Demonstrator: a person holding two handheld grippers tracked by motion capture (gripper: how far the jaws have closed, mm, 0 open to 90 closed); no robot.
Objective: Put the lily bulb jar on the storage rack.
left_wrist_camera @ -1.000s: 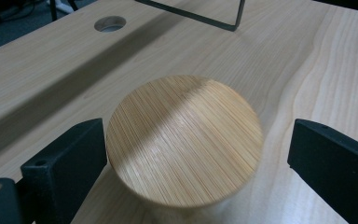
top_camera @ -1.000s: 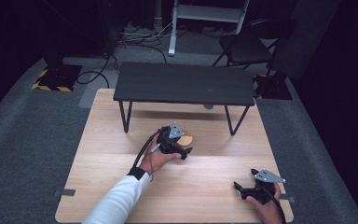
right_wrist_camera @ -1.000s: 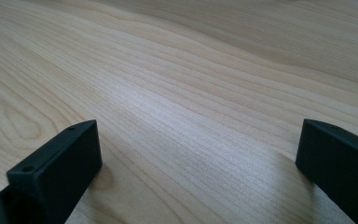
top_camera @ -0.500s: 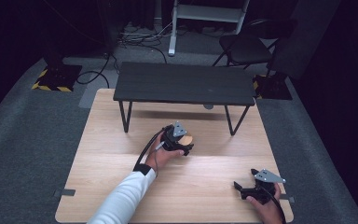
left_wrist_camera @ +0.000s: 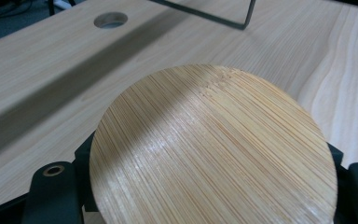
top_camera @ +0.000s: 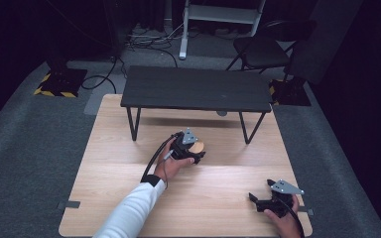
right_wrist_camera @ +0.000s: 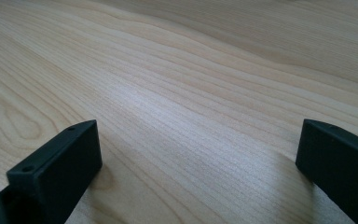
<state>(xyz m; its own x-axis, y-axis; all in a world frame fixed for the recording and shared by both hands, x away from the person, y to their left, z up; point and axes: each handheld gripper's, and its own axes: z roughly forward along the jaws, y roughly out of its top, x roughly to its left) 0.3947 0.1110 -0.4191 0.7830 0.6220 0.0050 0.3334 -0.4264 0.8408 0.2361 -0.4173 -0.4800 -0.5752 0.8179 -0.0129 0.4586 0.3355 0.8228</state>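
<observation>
A round bamboo disc (top_camera: pixel 198 147) sits between the jaws of my left gripper (top_camera: pixel 196 151) near the middle of the light wooden table (top_camera: pixel 104 163), just in front of the black bench. In the left gripper view the disc (left_wrist_camera: pixel 214 149) spans the whole gap, its edges against both black jaws, and it is held just above the tabletop. At the front right corner my right gripper (top_camera: pixel 254 199) rests low over the wood. In the right gripper view its jaws stand wide apart over bare wood, and the gripper (right_wrist_camera: pixel 198 154) holds nothing.
A low black bench (top_camera: pixel 196 89) stands across the far half of the table on thin metal legs (left_wrist_camera: pixel 242 18). A round hole (left_wrist_camera: pixel 110 19) is cut in the tabletop under the bench. A dark chair (top_camera: pixel 263 49) and cables lie on the floor beyond.
The left gripper with the disc has edged slightly away from the person, toward the bench. The right gripper has stayed where it was.
</observation>
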